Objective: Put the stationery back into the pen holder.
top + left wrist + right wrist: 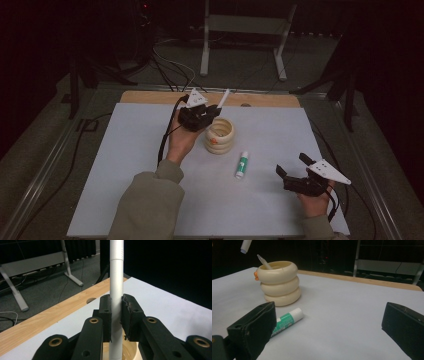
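left gripper [212,111]: jaws clenched on a white pen [116,287], gripping it at mid-length; held above the holder's rim, on its far left side.
pen: long axis runs straight up through the jaws in the left gripper view; in the high view its upper end [223,97] leans up and to the right, away from the hand. Its lower end points down into the holder.
holder: cream pen holder [220,135] made of three stacked rings, standing upright near the middle of the bench [125,170], mouth up, directly under the left gripper. In the right gripper view a thin pen tip [263,261] rests inside its rim.
key relation: pen nearly in line with the holder's mouth, so the likely move is a short drop straight down, then a release.
right gripper [295,172]: jaws released and wide, nothing between them, resting low at the bench's right front.
glue stick [242,164]: lies flat between holder and right gripper, long axis running near to far; the right hand is nearer to it.
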Motion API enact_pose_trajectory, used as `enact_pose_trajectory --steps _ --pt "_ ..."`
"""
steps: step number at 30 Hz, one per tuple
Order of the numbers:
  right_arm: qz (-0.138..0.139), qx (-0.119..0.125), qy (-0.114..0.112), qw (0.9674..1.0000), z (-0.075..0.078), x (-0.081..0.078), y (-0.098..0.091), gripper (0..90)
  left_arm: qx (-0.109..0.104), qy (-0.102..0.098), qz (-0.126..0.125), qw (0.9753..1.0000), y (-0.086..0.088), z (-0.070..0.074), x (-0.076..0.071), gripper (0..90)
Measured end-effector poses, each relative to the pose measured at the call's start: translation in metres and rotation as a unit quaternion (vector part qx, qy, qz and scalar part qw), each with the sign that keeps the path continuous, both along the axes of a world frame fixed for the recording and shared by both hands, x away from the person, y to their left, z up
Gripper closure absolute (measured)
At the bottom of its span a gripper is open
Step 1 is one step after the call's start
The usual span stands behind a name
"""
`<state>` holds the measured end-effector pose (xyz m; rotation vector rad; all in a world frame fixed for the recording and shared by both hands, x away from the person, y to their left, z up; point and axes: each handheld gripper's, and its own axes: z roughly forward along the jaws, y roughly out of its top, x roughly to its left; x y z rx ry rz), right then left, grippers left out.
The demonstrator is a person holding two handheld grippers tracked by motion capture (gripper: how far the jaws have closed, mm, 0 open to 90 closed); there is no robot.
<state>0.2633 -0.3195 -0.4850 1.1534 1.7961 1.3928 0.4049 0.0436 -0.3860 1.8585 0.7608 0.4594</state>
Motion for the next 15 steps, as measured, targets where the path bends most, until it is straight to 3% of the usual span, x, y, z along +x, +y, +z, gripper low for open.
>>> enact_pose_trajectory --steps 15 --pt "-0.004 0.0 -0.002 1.0 0.0 0.0 -0.002 0.4 -0.021 -0.017 0.021 0.9994 -0.014 -0.007 0.007 79.6"
